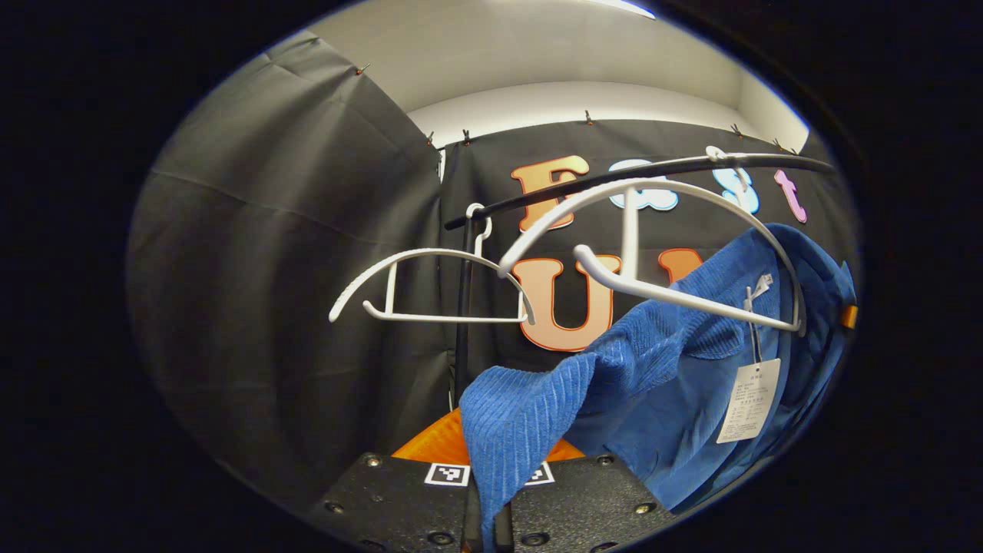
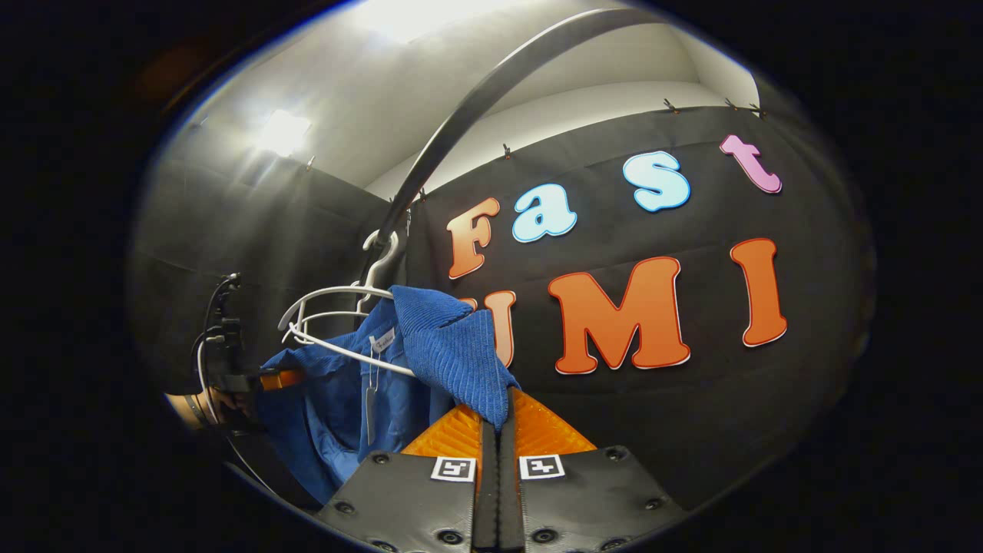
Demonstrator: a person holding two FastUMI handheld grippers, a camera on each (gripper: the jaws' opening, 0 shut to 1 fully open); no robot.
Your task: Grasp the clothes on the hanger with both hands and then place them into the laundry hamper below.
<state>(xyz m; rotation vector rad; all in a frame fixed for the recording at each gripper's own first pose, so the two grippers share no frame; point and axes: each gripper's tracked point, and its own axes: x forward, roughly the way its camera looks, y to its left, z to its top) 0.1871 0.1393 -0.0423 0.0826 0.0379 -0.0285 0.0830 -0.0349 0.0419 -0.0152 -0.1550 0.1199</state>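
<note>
Left gripper (image 1: 485, 530) pinches one shoulder of the blue ribbed top (image 1: 660, 361), right gripper (image 2: 491, 491) the other (image 2: 453, 346); both clenched on cloth. Ahead, the garment half-hangs on the white hanger (image 1: 653, 230). Soft, light, stretchy; shoulder grips suit it. Hamper below lies unseen; its hem is cut off.

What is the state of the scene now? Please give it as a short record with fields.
garment: blue knit garment, partly pulled off its hanger
hanger: white hanger on the black rail
second hanger: bare hanger on the same rail
tag: paper tag hanging from the garment
left gripper: shut on the garment
right gripper: shut on the garment
</note>
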